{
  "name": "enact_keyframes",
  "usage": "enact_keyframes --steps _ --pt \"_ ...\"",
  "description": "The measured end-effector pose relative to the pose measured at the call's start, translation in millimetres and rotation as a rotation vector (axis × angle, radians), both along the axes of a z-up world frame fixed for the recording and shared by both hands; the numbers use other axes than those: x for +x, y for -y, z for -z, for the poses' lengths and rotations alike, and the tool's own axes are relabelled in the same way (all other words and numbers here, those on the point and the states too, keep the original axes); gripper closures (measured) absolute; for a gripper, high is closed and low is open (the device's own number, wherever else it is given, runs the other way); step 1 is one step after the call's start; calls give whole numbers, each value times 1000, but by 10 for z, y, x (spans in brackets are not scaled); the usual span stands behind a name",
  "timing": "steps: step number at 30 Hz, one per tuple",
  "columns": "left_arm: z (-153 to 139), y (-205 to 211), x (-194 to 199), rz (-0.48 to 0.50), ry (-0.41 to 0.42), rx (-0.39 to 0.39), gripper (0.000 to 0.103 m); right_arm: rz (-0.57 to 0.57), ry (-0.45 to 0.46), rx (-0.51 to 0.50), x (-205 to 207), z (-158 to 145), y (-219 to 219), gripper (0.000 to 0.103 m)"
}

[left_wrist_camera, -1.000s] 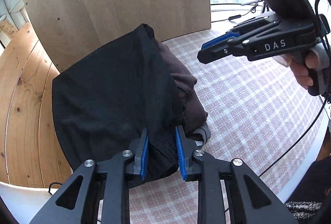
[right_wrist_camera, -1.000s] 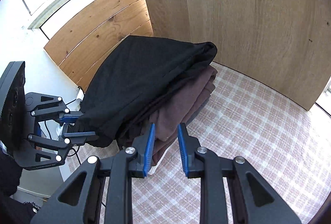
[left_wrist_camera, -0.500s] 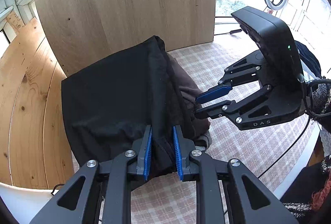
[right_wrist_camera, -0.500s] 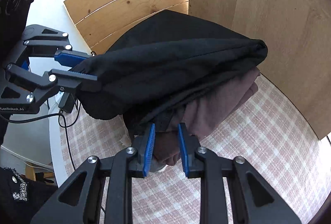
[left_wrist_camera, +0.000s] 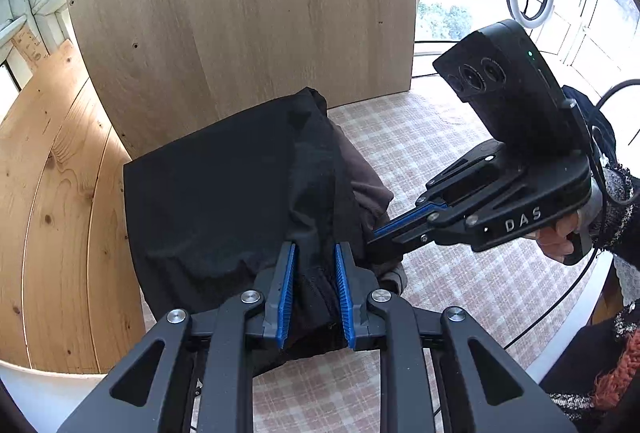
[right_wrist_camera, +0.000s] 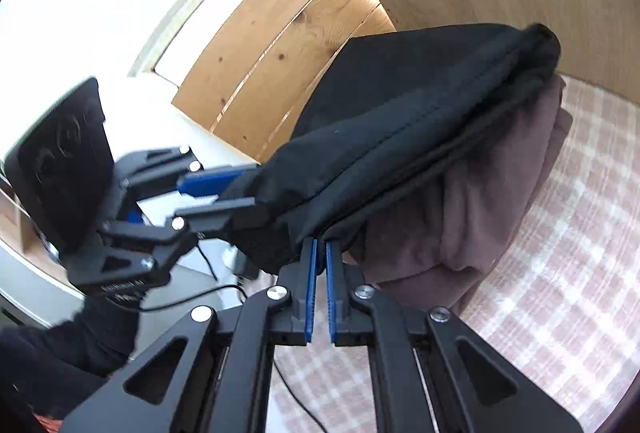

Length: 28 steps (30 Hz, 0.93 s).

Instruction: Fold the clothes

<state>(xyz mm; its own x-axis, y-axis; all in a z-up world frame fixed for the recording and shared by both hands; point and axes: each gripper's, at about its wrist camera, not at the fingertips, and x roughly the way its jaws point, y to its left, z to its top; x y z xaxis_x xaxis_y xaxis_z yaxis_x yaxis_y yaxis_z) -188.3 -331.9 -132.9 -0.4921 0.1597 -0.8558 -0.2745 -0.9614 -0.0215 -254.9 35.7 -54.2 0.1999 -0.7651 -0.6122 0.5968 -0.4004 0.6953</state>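
On the checked tablecloth [left_wrist_camera: 432, 153], both grippers' jaws pinch the black garment [left_wrist_camera: 224, 193].

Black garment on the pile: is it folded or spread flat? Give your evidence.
Folded. The black garment shows doubled layers along its edge, lies atop the brown garment, and both hand-held grippers pinch its near end.
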Motion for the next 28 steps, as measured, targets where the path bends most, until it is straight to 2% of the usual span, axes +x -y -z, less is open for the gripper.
enact_keyframes --steps 2,4,7,9,11,14,17,19,21,24,25,26,27,28 --pt "-4 -12 5 12 2 13 84 25 40 111 -68 131 -114 95" --pt "19 -48 22 32 13 35 86 39 -37 242 -47 144 -226 95" --pt "202 -212 86 92 76 48 86 114 -169 224 -81 -166 -392 95" --pt "248 -289 179 123 84 18 82 122 -289 190 -52 -409 -297 94" --pt "191 -149 208 84 58 32 81 107 -402 154 -6 -622 -116 91" --pt "125 211 183 -28 18 48 81 44 -446 142 1 -625 287 87" --pt "258 590 75 -140 20 -8 83 -23 -514 256 61 -407 682 87" --pt "458 797 -16 -197 59 -23 83 -59 -559 348 63 -258 765 87" --pt "676 937 -78 -226 116 -5 83 -60 -550 378 38 -153 702 87" --pt "547 955 24 -259 80 36 83 30 -457 329 -27 -263 553 87" --pt "493 957 62 -270 66 49 79 58 -449 290 14 -369 479 87" --pt "393 941 139 -282 42 66 63 84 -446 256 68 -476 399 83" --pt "280 910 233 -296 16 79 49 105 -458 234 153 -577 312 67" --pt "177 866 337 -309 -12 84 22 129 -481 230 255 -659 235 57"
